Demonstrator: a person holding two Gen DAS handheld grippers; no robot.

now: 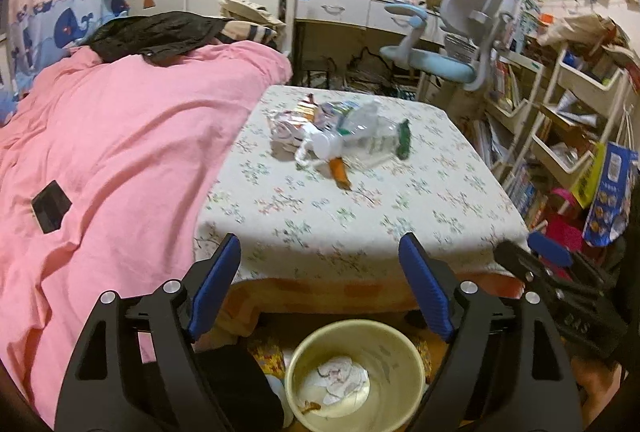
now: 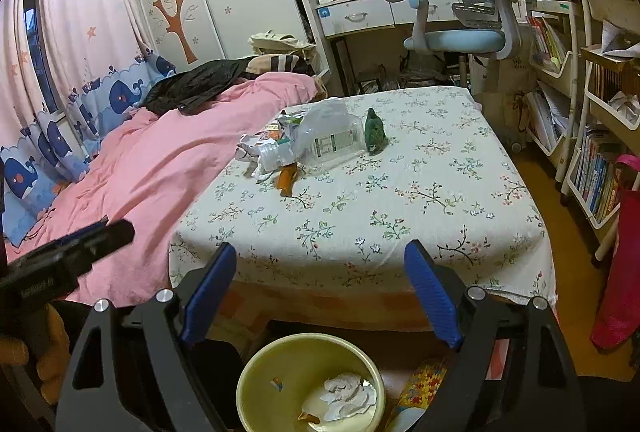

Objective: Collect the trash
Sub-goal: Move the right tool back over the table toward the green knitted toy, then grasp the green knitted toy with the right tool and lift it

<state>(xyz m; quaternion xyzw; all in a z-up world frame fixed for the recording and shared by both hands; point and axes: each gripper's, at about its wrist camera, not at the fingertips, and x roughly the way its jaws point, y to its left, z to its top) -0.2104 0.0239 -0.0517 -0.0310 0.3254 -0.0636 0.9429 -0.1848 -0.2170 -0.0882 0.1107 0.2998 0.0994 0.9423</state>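
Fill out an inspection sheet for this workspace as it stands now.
Surface: table with floral cloth.
Job's things: trash pile on the table's far part; yellow bin on the floor at the near edge, crumpled paper inside.
Clutter: nothing seen beyond the trash.
Grippers: left hand-held gripper and right hand-held gripper open, empty.
Cables: nothing seen.
Surroundings: pink bedding, desk chair, bookshelves.

We see that our left gripper (image 1: 320, 284) has black arms with triangular cut-outs, silver round screws and ribbed blue pads. Our right gripper (image 2: 320, 292) looks the same, with black frame and blue pads.
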